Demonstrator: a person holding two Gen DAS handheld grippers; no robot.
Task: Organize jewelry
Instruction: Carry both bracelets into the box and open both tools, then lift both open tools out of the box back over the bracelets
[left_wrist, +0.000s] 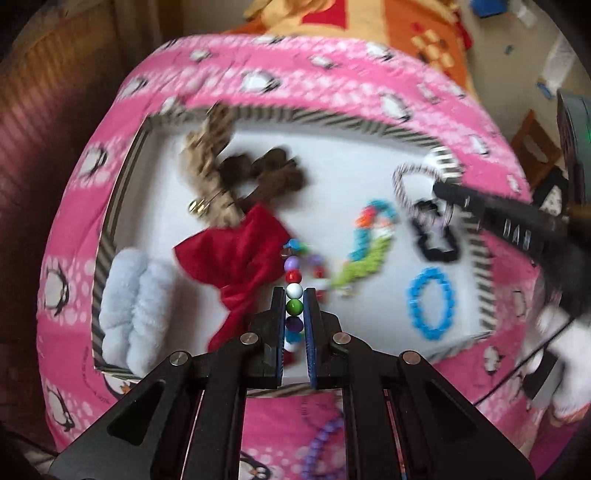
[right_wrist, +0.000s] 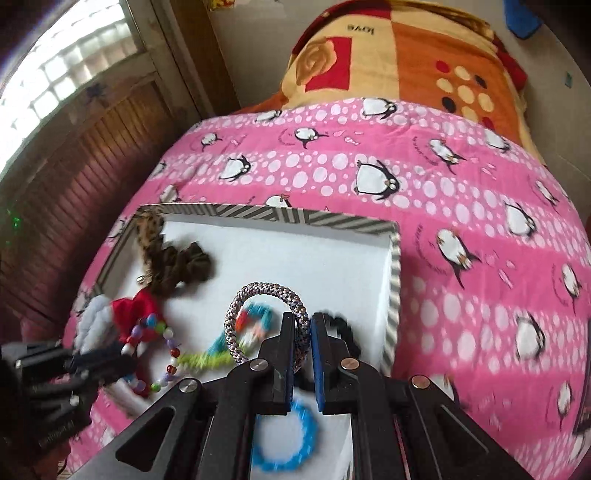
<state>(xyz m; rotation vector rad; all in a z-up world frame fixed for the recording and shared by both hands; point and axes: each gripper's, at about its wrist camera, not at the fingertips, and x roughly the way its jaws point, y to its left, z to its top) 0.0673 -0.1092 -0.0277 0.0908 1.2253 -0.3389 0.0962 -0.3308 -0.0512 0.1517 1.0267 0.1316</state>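
My left gripper (left_wrist: 294, 295) is shut on a multicolour bead bracelet (left_wrist: 294, 275), which hangs over the white tray (left_wrist: 343, 122) with its striped rim. In the right wrist view that gripper (right_wrist: 92, 363) comes in from the left with the bead bracelet (right_wrist: 168, 347) dangling. A braided grey-and-purple hair tie (right_wrist: 258, 291) is pinched in my shut right gripper (right_wrist: 303, 321), above the tray's (right_wrist: 394, 280) right half. The left wrist view shows the right gripper (left_wrist: 441, 188) and the hair tie (left_wrist: 406, 177) near the tray's far right corner.
In the tray lie a leopard scrunchie (left_wrist: 207, 170), a brown scrunchie (left_wrist: 273, 173), a red bow (left_wrist: 240, 254), a pale blue fluffy scrunchie (left_wrist: 133, 306), a coiled multicolour tie (left_wrist: 373, 240), a black tie (left_wrist: 436, 243) and a blue ring (left_wrist: 430, 302). A purple bead bracelet (left_wrist: 321, 443) lies on the pink penguin blanket (left_wrist: 332, 74).
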